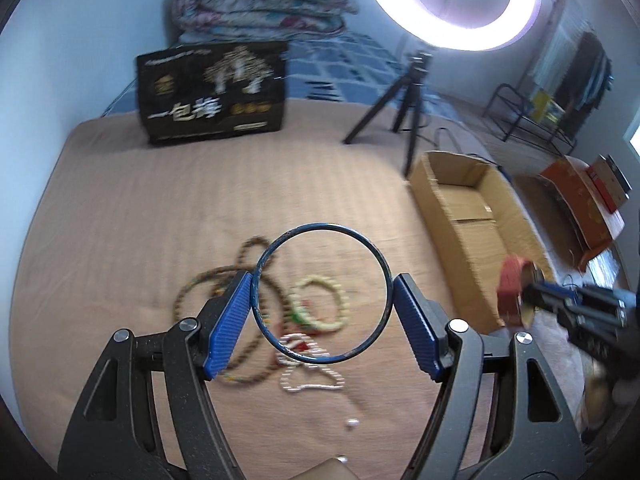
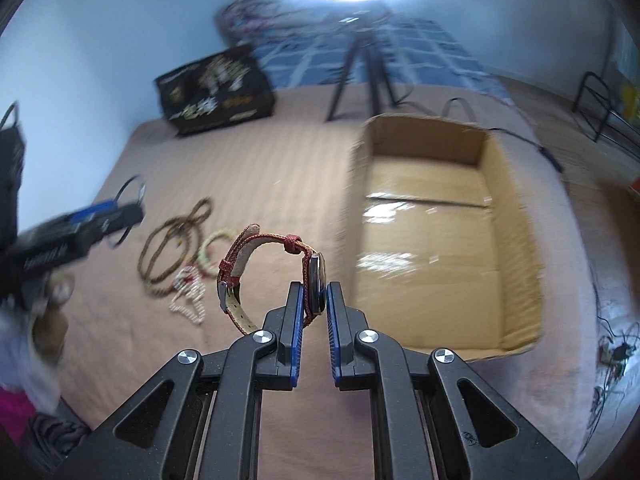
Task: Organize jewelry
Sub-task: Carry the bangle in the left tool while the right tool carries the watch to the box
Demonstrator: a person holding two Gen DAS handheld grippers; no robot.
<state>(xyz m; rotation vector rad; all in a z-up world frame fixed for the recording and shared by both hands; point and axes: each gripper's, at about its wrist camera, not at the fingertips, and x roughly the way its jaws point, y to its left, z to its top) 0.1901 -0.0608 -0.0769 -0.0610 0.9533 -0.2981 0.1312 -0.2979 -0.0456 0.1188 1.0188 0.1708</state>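
My left gripper point(image 1: 322, 292) is shut on a thin dark blue bangle point(image 1: 320, 226), held across its width above the bed. Under it lies a pile of jewelry: a brown bead necklace point(image 1: 208, 280), a pale green bead bracelet point(image 1: 324, 300) and a white pearl string point(image 1: 308, 376). My right gripper point(image 2: 315, 300) is shut on a red-strapped watch point(image 2: 260, 276), pinching its case, held in the air left of an open cardboard box point(image 2: 432, 216). The right gripper with the watch point(image 1: 514, 296) also shows in the left wrist view, beside the box point(image 1: 464, 208).
The tan bed cover point(image 1: 160, 208) carries a black printed box point(image 1: 212, 94) at the back and a black tripod point(image 1: 404, 108) with a ring light point(image 1: 448, 4). A folded quilt point(image 1: 260, 4) lies behind. A red box point(image 1: 580, 200) and a metal rack point(image 1: 532, 116) stand at the right.
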